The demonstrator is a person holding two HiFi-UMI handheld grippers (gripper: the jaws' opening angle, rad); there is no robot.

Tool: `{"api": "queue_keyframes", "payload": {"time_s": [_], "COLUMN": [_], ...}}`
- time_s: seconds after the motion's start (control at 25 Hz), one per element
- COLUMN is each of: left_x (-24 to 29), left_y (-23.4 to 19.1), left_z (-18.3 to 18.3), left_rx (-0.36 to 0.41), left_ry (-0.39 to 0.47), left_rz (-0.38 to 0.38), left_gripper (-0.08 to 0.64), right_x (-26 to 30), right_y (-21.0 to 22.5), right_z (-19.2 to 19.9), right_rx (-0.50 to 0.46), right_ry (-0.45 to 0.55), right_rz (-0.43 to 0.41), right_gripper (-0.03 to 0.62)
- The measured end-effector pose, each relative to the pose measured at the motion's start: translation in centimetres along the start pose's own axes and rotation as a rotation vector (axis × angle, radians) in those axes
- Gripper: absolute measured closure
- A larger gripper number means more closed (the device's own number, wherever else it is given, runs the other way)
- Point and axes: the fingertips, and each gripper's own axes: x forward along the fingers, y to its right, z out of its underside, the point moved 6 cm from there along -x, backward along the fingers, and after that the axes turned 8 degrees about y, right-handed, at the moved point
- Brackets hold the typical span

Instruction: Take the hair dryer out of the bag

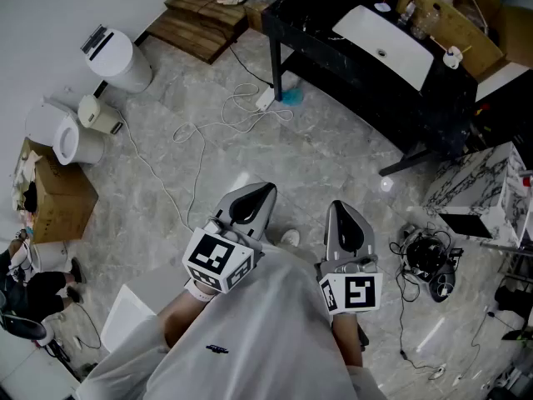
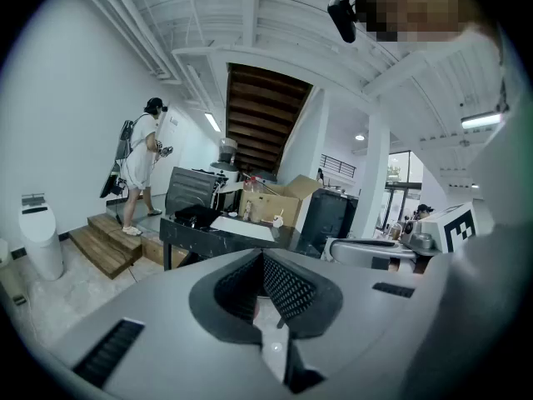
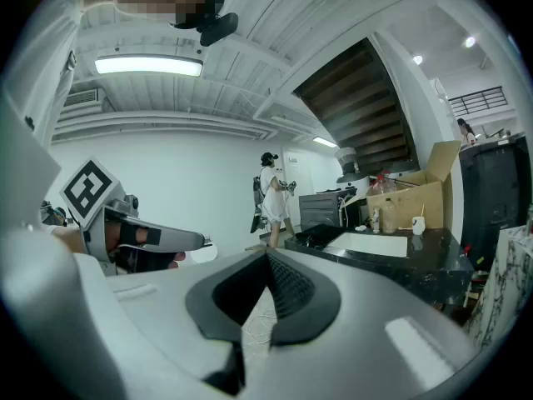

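Observation:
I see no hair dryer in any view. A dark, bag-like shape point(image 2: 196, 217) lies on the black table point(image 1: 333, 48) far ahead; in the right gripper view the same dark shape point(image 3: 321, 236) is too small to make out. My left gripper point(image 1: 252, 204) is held close to my body over the floor, jaws shut with nothing between them. My right gripper point(image 1: 346, 226) is level beside it, also shut and empty. The left gripper's own view shows its pads point(image 2: 283, 286) pressed together. The right gripper's pads point(image 3: 287, 286) meet the same way.
A white basin point(image 1: 385, 44) and a cardboard box point(image 1: 454, 11) sit on the table. A white cable point(image 1: 225, 119) trails over the floor. White toilets point(image 1: 121, 57) stand at left, a black cable tangle point(image 1: 429, 261) at right. Another person point(image 2: 141, 161) stands on wooden steps point(image 1: 200, 19).

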Motion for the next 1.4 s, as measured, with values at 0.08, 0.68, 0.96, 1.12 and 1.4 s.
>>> {"api": "queue_keyframes", "payload": {"time_s": [0.08,0.68,0.96,1.12,1.4], "left_x": [-0.5,-4.5,-6.9,-7.6,-7.5], "left_y": [-0.6,-10.0,-16.0,-18.4,-21.3], "left_z": [-0.6,-1.0,-1.8,-2.6,-2.7], "left_rx": [0.017,-0.081,-0.094,-0.089,-0.114], "left_ry": [0.009,-0.006,-0.004,0.017,0.027], "left_rz": [0.011,-0.004,-0.011,0.019,0.027], "left_gripper": [0.552,0.552,0.552,0.552,0.552], "right_x": [0.4,6.9,10.5,12.4,14.9], "right_y": [-0.9,-7.2,-10.6,-12.7,-13.8], "right_z": [-0.2,0.9,1.2,1.6,1.5], "right_rx": [0.001,0.084,0.076,0.07,0.077], "right_ry": [0.009,0.011,0.01,0.011,0.004], "right_rz": [0.005,0.015,0.065,0.091,0.117], "right_gripper": [0.58,0.581,0.581,0.581,0.581]}}
